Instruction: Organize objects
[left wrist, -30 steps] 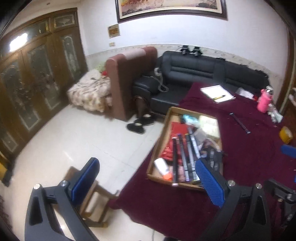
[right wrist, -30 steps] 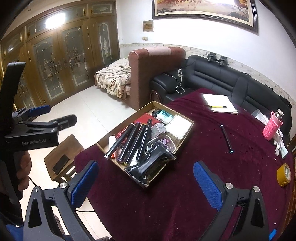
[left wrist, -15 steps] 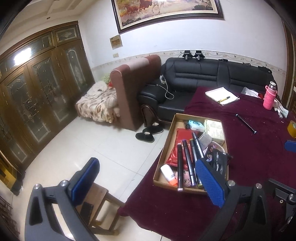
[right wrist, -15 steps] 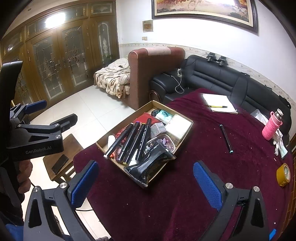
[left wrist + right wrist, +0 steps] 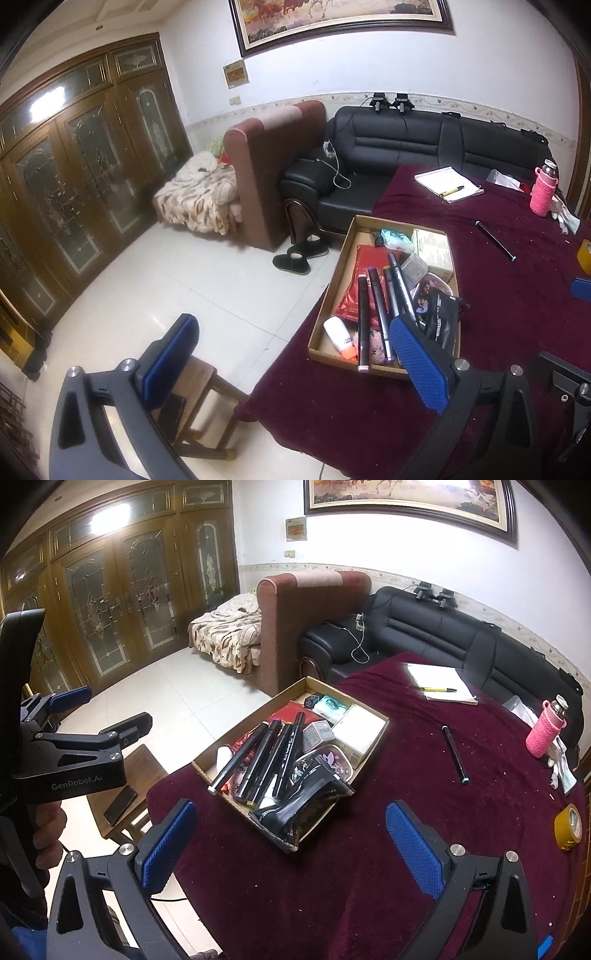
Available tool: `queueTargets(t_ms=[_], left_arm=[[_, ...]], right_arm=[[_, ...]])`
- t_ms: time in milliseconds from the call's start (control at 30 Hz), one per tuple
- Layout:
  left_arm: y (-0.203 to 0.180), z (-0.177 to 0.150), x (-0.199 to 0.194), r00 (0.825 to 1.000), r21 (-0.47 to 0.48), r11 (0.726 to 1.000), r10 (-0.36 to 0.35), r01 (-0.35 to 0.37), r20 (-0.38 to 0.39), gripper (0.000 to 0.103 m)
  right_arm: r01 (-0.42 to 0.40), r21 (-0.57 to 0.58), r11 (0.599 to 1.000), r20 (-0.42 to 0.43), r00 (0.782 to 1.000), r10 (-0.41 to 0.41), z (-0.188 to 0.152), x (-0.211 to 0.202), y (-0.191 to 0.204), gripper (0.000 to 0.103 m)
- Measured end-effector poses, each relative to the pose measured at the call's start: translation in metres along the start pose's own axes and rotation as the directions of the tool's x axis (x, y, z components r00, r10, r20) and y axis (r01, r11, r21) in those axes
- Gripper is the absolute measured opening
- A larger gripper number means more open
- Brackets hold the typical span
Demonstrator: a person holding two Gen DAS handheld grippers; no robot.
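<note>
Worktop under maroon velvet cloth [image 5: 369,849]; shallow brown cardboard tray [image 5: 373,716] sits at its left edge, light, likely to flex, best lifted by the long walls. One glossy black foil pouch [image 5: 303,808] sags over the near rim: soft, slippery, pinch the flat end. Four long black marker pens [image 5: 275,755] lie in the tray, a fifth loose black marker [image 5: 454,755] well apart on the cloth; stiff, light, apt to roll, grip mid-barrel. One yellow tape roll [image 5: 569,827]. Left tongs [image 5: 295,360] and right tongs [image 5: 290,845]: wide apart, holding nothing.
</note>
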State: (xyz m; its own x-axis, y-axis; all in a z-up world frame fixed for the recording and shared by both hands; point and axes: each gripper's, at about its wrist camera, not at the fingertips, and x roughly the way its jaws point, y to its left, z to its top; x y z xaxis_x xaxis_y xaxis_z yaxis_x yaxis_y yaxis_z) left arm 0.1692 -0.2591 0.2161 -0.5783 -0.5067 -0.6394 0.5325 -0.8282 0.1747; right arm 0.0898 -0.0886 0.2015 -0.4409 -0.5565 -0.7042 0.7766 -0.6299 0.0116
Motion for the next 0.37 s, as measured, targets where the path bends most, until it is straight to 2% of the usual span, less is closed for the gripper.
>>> queueTargets(t_ms=[367], left_arm=[[-0.0033, -0.0039, 0.0020, 1.000, 0.012, 1.000, 0.023, -0.022, -0.003, 0.103]], right_arm=[[-0.002, 0.000, 1.000, -0.003, 1.000, 0.002, -0.0018, 0.0025, 0.0008, 0.103]])
